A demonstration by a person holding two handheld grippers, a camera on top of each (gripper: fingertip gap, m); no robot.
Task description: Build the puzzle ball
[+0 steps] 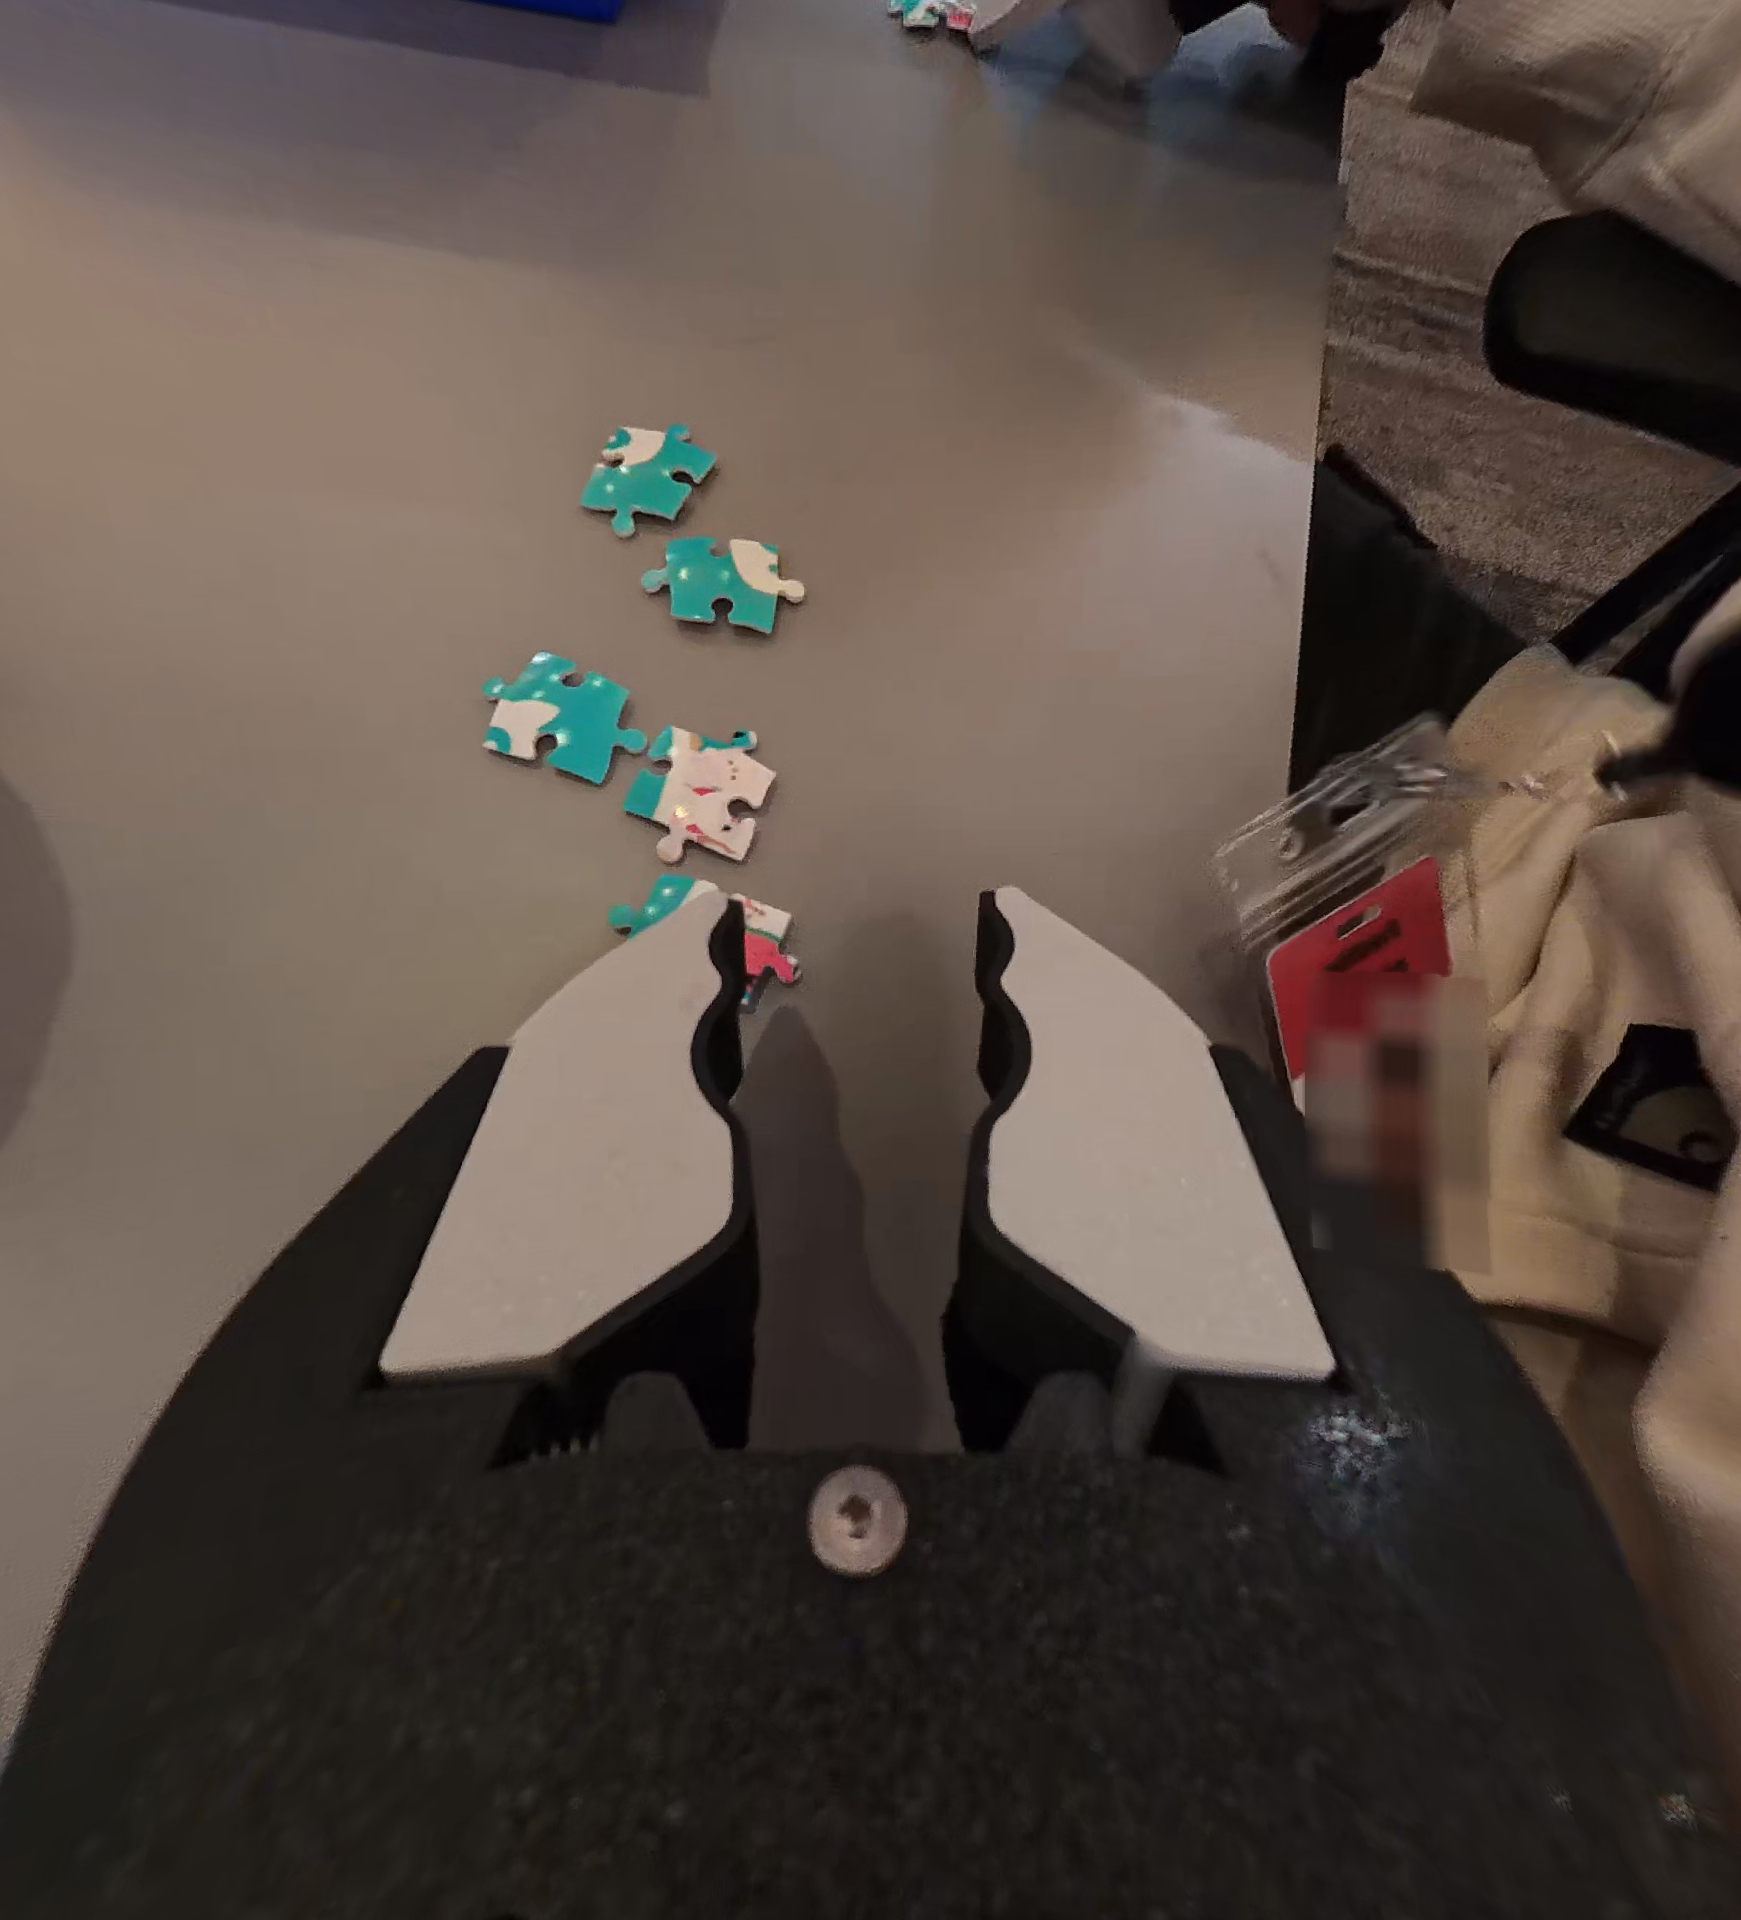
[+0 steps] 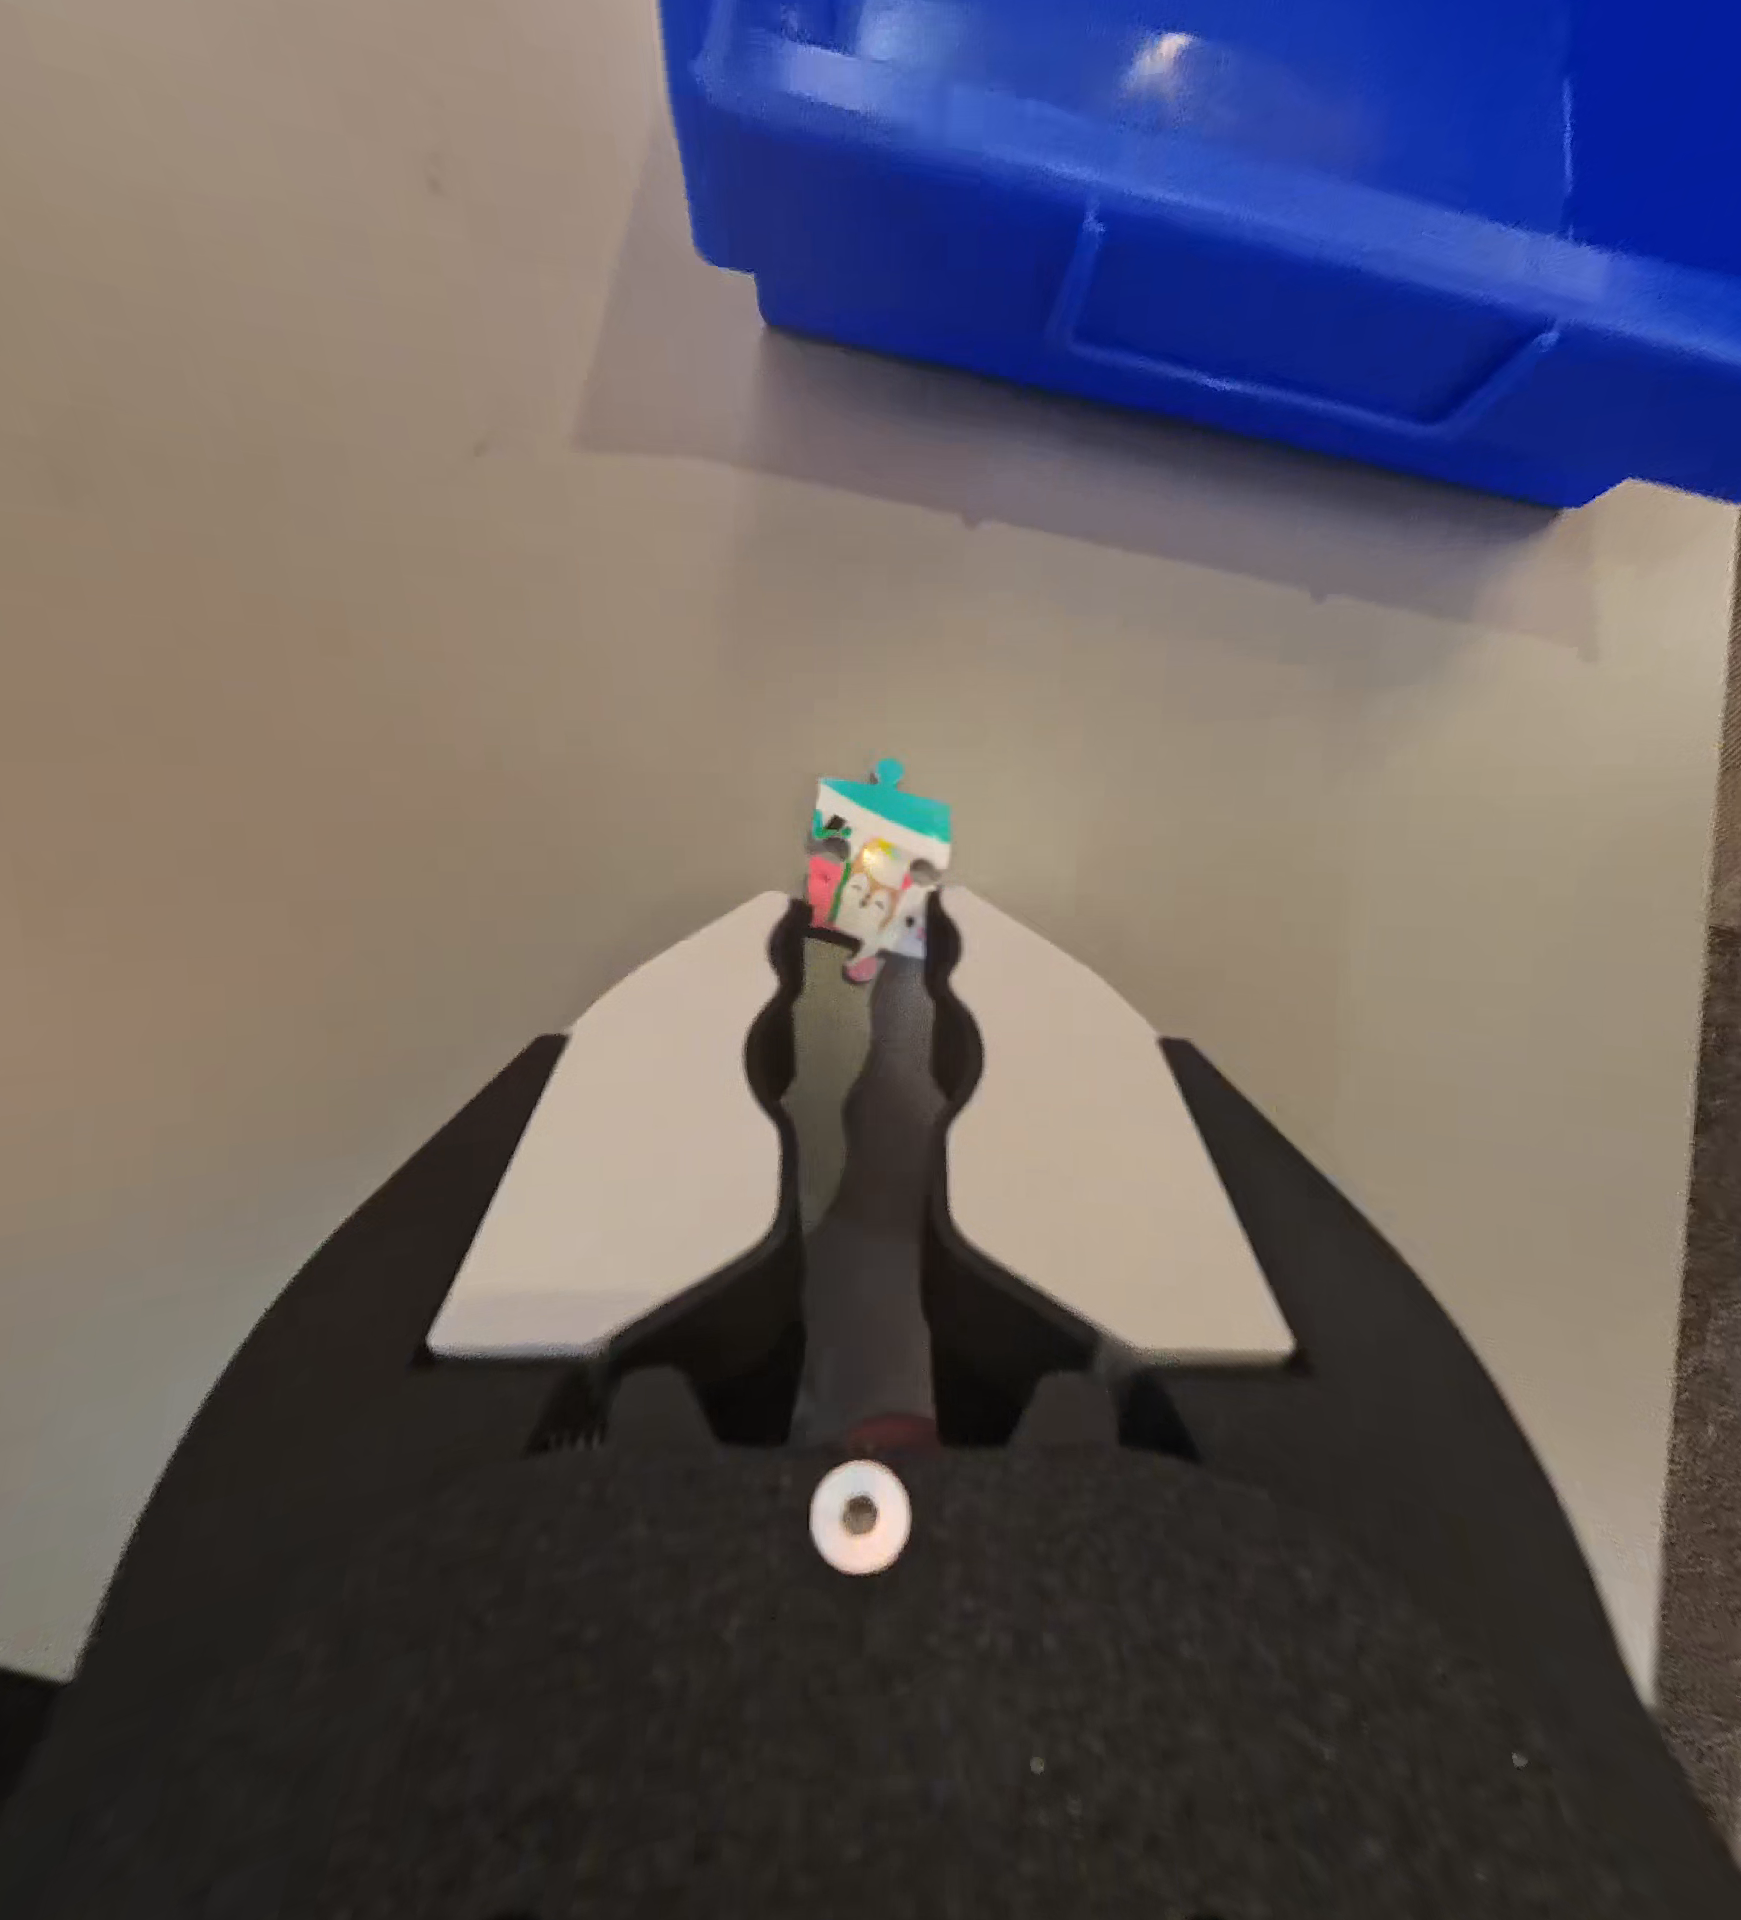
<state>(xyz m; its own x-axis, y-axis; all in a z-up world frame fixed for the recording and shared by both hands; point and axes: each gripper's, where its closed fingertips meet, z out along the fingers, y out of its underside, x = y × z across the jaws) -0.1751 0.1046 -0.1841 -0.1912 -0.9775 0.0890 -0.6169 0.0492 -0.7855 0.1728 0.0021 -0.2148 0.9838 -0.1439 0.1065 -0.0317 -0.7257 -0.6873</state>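
Step in hand: early assembly, judged; no joined ball in view.
Right claw (image 2: 866, 914): tips closed narrow on one puzzle piece (image 2: 876, 862), held upright above the surface (image 2: 274, 623).
Left claw (image 1: 855, 925): spread wide, empty.
Loose pieces (image 1: 710, 795): five ahead of the left claw's left tip, the nearest partly hidden by it; one more at its lower left; others far ahead, count unclear.
Blue bin (image 2: 1261, 260): one, ahead-right of the right claw.
Next move: likely the left claw closing on a mating piece, tabs aligned.
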